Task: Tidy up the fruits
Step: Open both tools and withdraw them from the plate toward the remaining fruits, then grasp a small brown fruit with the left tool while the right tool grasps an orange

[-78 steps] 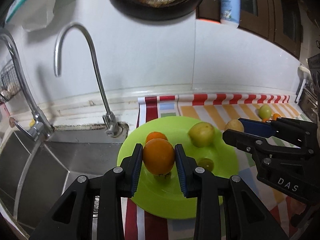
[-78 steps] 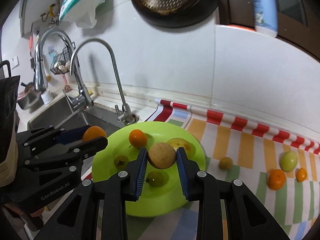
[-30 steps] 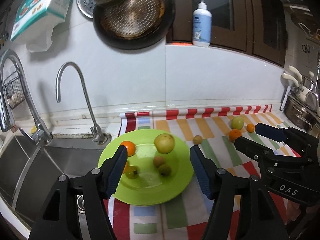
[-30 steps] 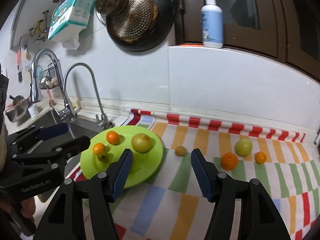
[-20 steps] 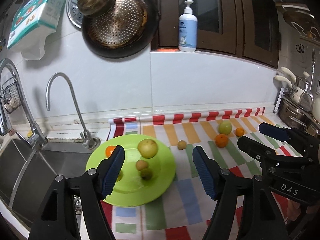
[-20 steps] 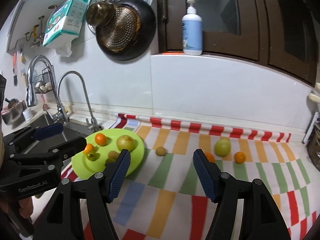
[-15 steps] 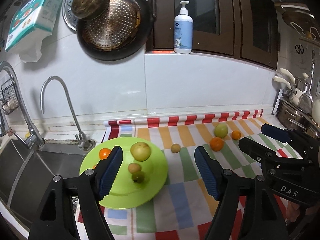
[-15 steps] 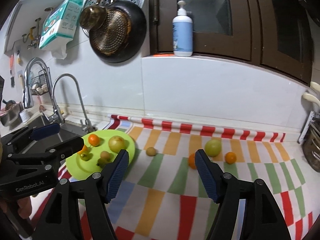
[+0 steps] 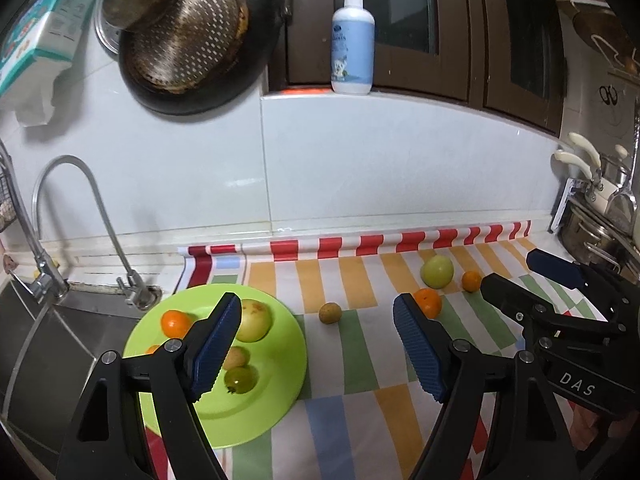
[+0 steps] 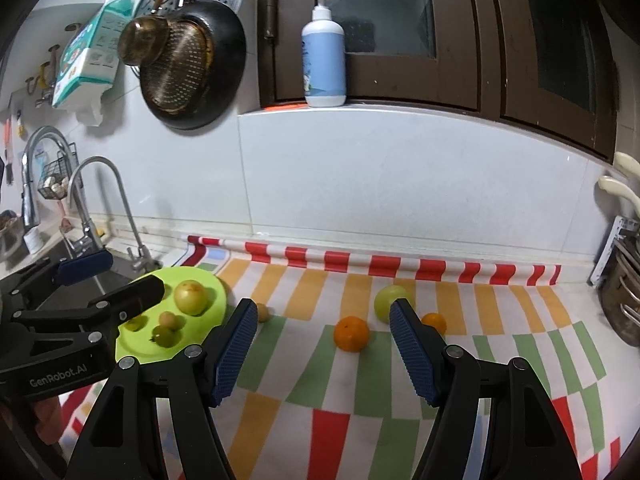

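A lime-green plate (image 9: 276, 364) (image 10: 214, 286) sits at the left of the striped mat beside the sink and holds several fruits, among them a yellow-green apple (image 9: 253, 319) (image 10: 190, 297) and an orange (image 9: 173, 322). On the mat lie a small brown fruit (image 9: 330, 313) (image 10: 262, 312), an orange (image 9: 429, 302) (image 10: 351, 333), a green apple (image 9: 437, 272) (image 10: 388, 298) and a small orange (image 9: 471, 281) (image 10: 435, 322). My left gripper (image 9: 316, 344) is open and empty, raised above the mat. My right gripper (image 10: 323, 344) is open and empty, raised above the mat.
A sink (image 9: 48, 332) with a curved tap (image 9: 92, 216) lies left of the plate. A pan (image 9: 192, 36) hangs on the wall and a soap bottle (image 9: 352, 40) stands on the sill. A dish rack with pots (image 9: 592, 216) stands at the right.
Both grippers let go of their fruits on the plate, opened, and pulled back and up. The view has widened to take in the whole mat.
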{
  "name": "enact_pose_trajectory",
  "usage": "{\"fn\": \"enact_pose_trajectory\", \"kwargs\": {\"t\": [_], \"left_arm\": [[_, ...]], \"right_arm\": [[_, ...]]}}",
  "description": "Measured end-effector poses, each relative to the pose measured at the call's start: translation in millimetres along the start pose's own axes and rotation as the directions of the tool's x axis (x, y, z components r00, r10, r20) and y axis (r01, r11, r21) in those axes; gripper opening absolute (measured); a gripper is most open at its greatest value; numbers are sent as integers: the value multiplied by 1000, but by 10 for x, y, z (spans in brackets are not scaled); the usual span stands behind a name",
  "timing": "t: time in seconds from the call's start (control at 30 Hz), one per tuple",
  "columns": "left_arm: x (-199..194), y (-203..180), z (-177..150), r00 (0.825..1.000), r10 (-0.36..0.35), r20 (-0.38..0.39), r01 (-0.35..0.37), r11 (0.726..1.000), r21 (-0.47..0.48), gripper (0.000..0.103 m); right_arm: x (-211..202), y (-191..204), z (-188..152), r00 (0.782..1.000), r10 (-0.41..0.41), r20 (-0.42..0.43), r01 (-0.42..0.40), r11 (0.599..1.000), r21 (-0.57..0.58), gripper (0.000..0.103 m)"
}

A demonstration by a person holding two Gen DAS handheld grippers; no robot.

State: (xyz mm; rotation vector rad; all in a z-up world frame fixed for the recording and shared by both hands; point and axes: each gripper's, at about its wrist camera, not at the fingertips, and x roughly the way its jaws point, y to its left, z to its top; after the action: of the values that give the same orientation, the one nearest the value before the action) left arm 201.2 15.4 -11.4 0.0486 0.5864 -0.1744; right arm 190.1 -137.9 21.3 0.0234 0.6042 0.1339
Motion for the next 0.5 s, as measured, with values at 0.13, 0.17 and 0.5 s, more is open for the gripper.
{"fn": "enact_pose_trajectory", "kwargs": {"t": [0.13,0.17,0.5], "left_arm": [[209,-24,4,1000,-3,-22,4,1000,8,78],[274,-28,1,1000,-3,-29,3,1000,11,78],[807,-99,-112,996,7,-94,-4,999,37,74]], "right_arm": [[211,-83,-12,1000,4,-28,-3,1000,13,69],[262,-97,-19,999,3,-35,-3,1000,15,69],[794,-205,-185,992,14,-128,-8,999,46,69]]}}
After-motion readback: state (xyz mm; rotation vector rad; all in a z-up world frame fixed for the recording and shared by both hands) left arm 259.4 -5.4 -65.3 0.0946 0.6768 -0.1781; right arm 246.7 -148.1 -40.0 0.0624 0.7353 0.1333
